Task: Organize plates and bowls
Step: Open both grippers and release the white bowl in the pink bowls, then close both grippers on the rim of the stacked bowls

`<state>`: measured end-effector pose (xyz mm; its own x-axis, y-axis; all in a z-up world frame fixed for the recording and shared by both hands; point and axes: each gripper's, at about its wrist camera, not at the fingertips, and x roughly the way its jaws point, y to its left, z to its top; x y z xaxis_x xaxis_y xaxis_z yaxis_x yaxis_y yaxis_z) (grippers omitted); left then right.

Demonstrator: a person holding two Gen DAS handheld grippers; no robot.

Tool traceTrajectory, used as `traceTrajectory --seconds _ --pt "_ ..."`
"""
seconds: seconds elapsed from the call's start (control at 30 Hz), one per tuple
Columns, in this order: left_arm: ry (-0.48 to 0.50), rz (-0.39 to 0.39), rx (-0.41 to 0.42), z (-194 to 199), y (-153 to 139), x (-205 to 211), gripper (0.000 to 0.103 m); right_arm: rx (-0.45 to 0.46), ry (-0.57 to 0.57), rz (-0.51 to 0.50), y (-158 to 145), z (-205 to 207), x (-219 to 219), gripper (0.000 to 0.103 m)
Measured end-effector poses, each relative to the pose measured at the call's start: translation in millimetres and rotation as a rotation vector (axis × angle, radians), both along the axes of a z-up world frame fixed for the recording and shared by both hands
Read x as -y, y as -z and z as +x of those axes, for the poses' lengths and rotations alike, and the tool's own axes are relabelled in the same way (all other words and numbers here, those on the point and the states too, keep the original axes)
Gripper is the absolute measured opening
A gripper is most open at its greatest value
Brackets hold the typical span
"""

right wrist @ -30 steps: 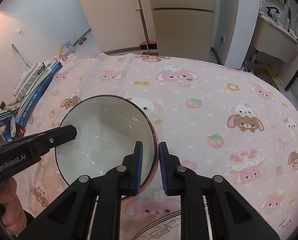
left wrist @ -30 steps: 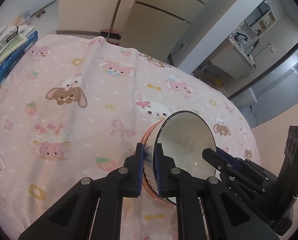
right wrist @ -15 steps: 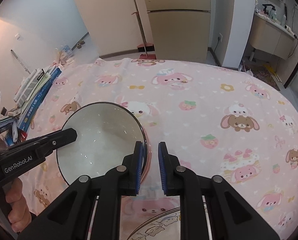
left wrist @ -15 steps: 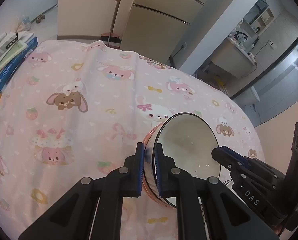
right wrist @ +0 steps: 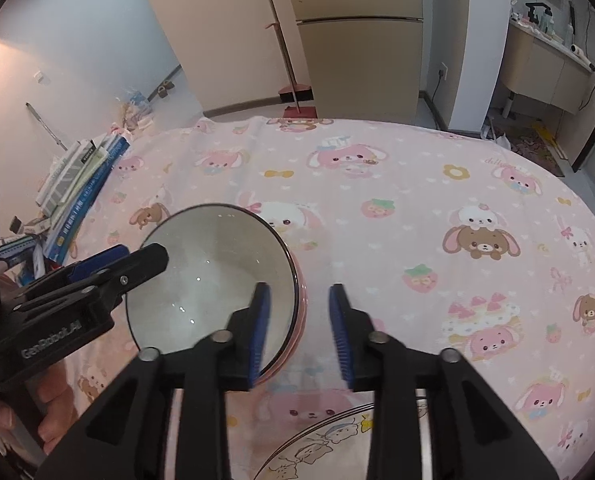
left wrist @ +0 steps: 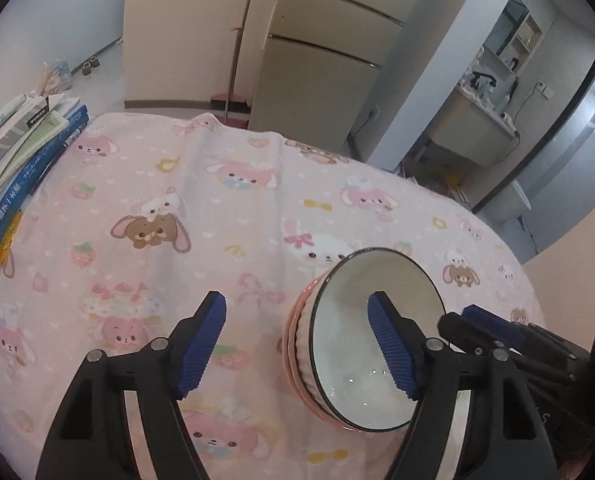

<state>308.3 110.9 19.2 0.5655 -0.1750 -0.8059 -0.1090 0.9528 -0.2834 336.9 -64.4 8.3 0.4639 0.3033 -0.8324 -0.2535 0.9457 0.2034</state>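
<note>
A white bowl with a dark rim [left wrist: 349,344] [right wrist: 209,280] sits nested in pink bowls [left wrist: 293,336] [right wrist: 302,300] on the pink cartoon tablecloth. My left gripper [left wrist: 297,340] is open, its jaws wide on either side of the bowl's left rim, not touching. My right gripper [right wrist: 299,330] is open too, its jaws straddling the bowl's right rim. Each gripper shows in the other's view, the right one [left wrist: 497,332] and the left one [right wrist: 109,268]. A plate with cartoon drawings [right wrist: 329,440] lies at the near edge, partly hidden by my right gripper.
A stack of books [left wrist: 21,152] [right wrist: 81,184] lies at the table's left edge. A fridge [left wrist: 321,76] and a broom [right wrist: 285,56] stand beyond the far edge of the table. The pink tablecloth [right wrist: 437,240] extends to the right.
Both grippers were shut on the bowl's rim, one on each side. They lowered it onto the pink bowls and have now opened, letting it go.
</note>
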Motion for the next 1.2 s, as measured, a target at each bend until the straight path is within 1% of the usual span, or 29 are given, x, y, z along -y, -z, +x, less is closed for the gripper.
traceTrajectory --seconds 0.1,0.2,0.27,0.3,0.33,0.37,0.47,0.53,0.6,0.63,0.7,0.77,0.83,0.9,1.0,1.03,1.07,1.17,1.2 --pt "0.003 0.012 0.005 -1 -4 -2 0.076 0.003 0.015 0.021 -6 -2 7 0.037" --pt "-0.008 0.013 0.059 -11 -22 -1 0.076 0.025 0.03 0.052 -19 -7 15 0.038" --pt "-0.004 0.026 0.101 -21 -38 2 0.076 0.053 0.038 0.071 -31 -13 21 0.041" --pt "-0.001 0.039 0.121 -26 -46 5 0.076 0.068 0.041 0.081 -37 -16 24 0.042" --pt "0.0 0.058 0.143 -31 -54 8 0.079 0.082 0.042 0.09 -42 -19 26 0.042" --pt "0.0 0.077 0.162 -36 -61 11 0.085 0.1 0.042 0.097 -49 -23 28 0.042" --pt "0.013 0.14 0.21 -50 -82 20 0.085 0.146 0.036 0.113 -66 -34 32 0.047" --pt "0.03 0.168 0.224 -56 -89 22 0.085 0.169 0.031 0.126 -74 -40 34 0.049" --pt "0.023 0.199 0.244 -63 -95 22 0.086 0.189 0.021 0.136 -80 -45 35 0.051" --pt "0.015 0.2 0.251 -65 -98 21 0.086 0.198 0.016 0.137 -82 -47 35 0.052" --pt "0.0 0.171 0.272 -66 -99 16 0.087 0.207 0.007 0.139 -84 -48 36 0.052" --pt "-0.003 0.138 0.283 -63 -95 12 0.092 0.191 0.0 0.153 -80 -45 35 0.052" --pt "0.009 0.124 0.263 -55 -86 12 0.095 0.154 0.002 0.161 -72 -38 34 0.052" --pt "0.022 0.124 0.222 -45 -74 12 0.095 0.113 0.009 0.155 -59 -29 30 0.052" --pt "0.028 0.117 0.135 -26 -50 11 0.095 0.041 0.016 0.159 -39 -17 26 0.052" --pt "0.026 0.093 0.102 -21 -41 9 0.095 0.008 0.01 0.174 -32 -13 24 0.052" --pt "0.031 0.049 0.052 -13 -30 5 0.095 -0.021 0.006 0.183 -25 -9 22 0.052" --pt "0.044 -0.028 -0.004 -4 -10 1 0.095 -0.075 0.017 0.181 -8 -2 19 0.052" --pt "0.042 -0.035 -0.013 -4 -7 2 0.095 -0.085 0.024 0.173 -4 -1 18 0.052"
